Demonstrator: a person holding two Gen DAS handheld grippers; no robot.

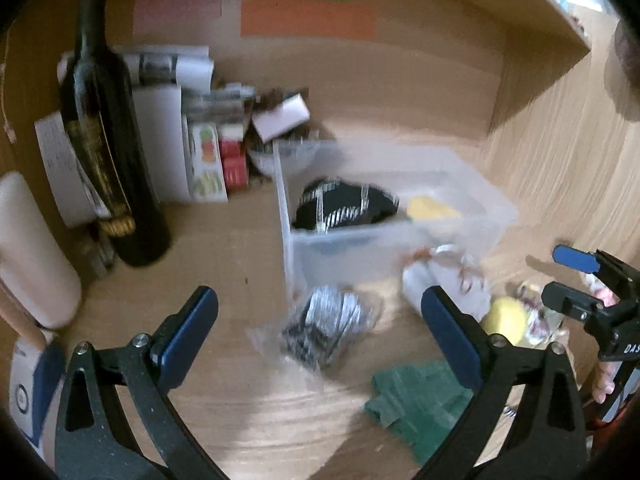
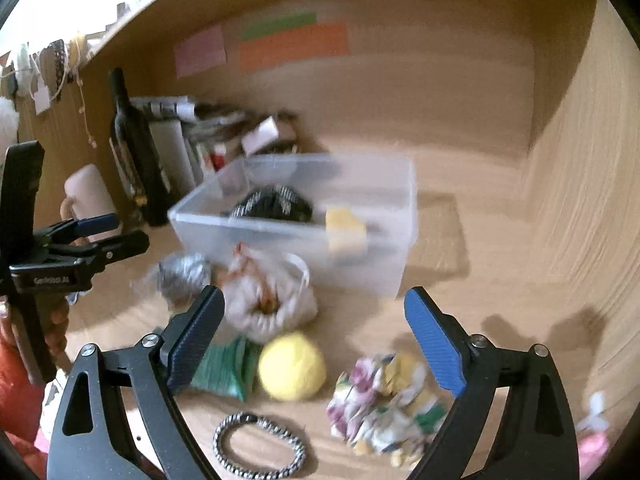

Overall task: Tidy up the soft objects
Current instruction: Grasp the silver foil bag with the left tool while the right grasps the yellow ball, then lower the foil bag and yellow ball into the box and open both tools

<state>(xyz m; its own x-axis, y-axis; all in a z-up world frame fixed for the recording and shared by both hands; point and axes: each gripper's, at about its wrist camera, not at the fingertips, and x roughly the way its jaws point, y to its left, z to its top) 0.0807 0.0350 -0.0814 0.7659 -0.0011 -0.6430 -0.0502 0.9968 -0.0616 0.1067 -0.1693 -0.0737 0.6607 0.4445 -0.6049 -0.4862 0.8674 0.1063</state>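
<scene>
Crowding the bin [image 2: 288, 236]: bottle [image 1: 108, 128], boxes [image 1: 208, 160].

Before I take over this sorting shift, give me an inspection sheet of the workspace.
Surface: wooden desk, partly covered.
Job's things: clear bin holds black striped cloth and yellow sponge; outside it lie yellow ball, green cloth, floral cloth, white pouch, bagged grey item.
Clutter: wine bottle, boxes, bracelet.
Grippers: left claw open; right claw open.
Cables: nothing seen.
Surroundings: coloured paper strips on back wall.
</scene>
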